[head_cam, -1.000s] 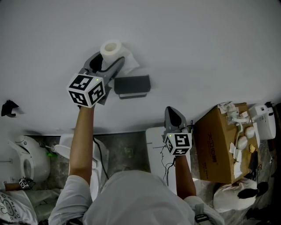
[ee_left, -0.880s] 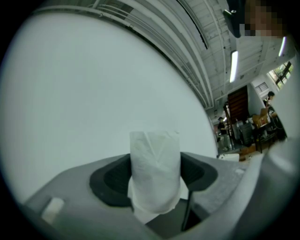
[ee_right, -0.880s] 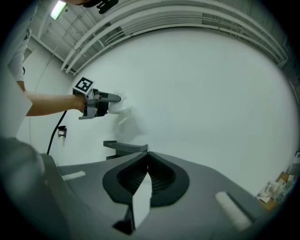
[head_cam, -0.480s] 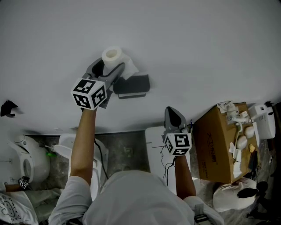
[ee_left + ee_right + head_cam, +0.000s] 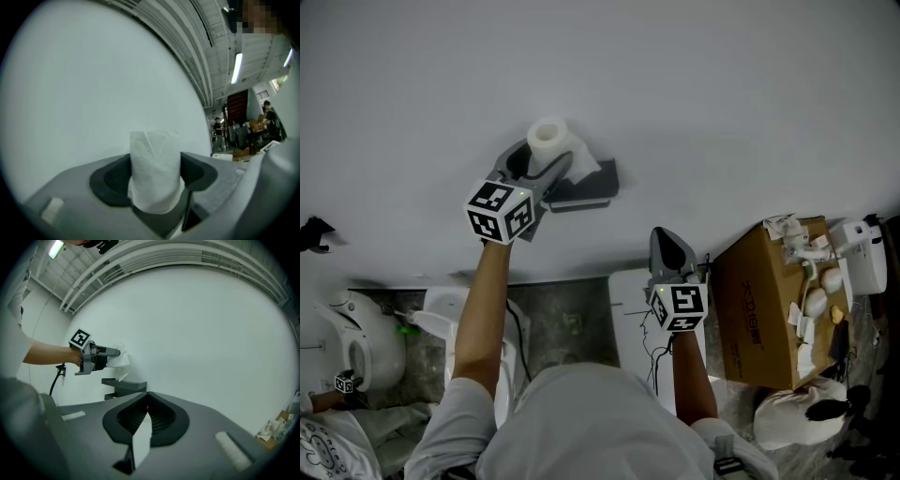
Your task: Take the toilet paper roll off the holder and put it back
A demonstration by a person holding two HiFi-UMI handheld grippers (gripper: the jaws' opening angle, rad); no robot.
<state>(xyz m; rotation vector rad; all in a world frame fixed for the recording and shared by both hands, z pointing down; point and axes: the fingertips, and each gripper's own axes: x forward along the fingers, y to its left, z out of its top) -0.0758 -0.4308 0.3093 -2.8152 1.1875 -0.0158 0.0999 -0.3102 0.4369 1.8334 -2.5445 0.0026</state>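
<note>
The left gripper [image 5: 542, 156] has its jaws clamped on the toilet paper roll [image 5: 547, 136], gripping it across its sides; the left gripper view shows the white paper filling the gap between both pads. The roll is off the holder [image 5: 586, 183], held just above it and a little to its left, close to the wall [image 5: 722, 103] the holder is mounted on. A loose tail of paper [image 5: 584, 165] hangs from the roll down toward the top of the holder. The right gripper [image 5: 668, 242] sits well below and to the right of the holder, its jaws pressed together with nothing between them.

I judge the roll is out and the return is what remains. The risks lie in that return. The roll is soft, so a hard squeeze may flatten its core and make it bind on the holder's arm. The dangling tail could get trapped between roll and holder. The holder's arm is small and dark in the right gripper view, so its exact shape is unclear, and a misjudged line-up could knock the roll from the grip
</note>
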